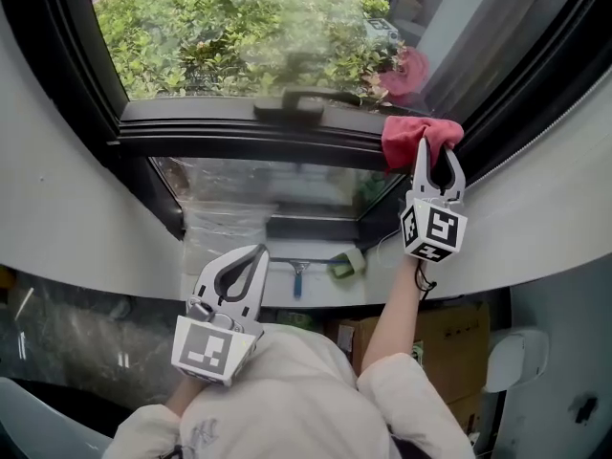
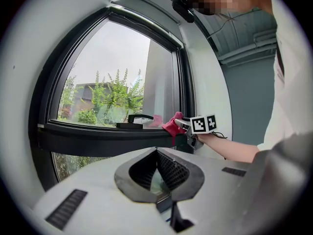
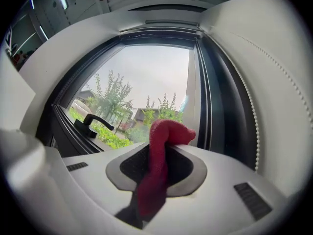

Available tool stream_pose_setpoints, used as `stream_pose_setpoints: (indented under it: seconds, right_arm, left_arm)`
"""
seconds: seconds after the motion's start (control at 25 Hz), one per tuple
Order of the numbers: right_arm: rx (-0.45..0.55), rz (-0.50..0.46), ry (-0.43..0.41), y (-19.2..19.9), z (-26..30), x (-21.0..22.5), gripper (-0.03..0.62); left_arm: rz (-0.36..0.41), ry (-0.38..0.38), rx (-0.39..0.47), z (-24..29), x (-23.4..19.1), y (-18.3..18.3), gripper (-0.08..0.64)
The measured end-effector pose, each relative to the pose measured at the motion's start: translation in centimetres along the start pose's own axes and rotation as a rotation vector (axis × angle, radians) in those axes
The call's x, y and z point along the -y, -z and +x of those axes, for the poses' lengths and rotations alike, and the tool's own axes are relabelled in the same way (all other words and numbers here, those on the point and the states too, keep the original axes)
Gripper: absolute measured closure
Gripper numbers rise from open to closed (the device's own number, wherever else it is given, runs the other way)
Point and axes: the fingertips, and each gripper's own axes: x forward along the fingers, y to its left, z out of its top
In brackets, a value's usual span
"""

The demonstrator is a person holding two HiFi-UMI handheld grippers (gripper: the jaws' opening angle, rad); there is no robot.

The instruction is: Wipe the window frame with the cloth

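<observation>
Cloth [image 1: 413,138] between fingers [image 1: 420,168] of right gripper [image 1: 436,157] — top against window frame [image 1: 239,142]

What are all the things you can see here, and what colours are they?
cloth: one, red, at the frame's right end
window frame: one, black, across the middle
window handle: one, black, on the frame
squeegee: one, blue handle, on the sill below
cardboard box: one, brown, lower right
bushes: many, green, outside the glass
left gripper: one, white, shut, empty, held low
right gripper: one, white, shut on the cloth
</observation>
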Motion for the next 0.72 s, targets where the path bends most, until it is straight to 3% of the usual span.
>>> stream_pose_setpoints:
  seconds: [0.24, 0.72]
  right_arm:
    - [-0.092, -0.052, 0.033, 3.8, 0.2, 0.3, 0.495]
    - [-0.056, -0.068, 0.076, 4.6, 1.3, 1.2, 0.494]
  left_arm:
    - [0.0, 0.005, -0.008, 0.1, -0.2, 0.0, 0.551]
    - [-0.015, -0.023, -0.014, -0.6, -1.0, 0.5, 0.551]
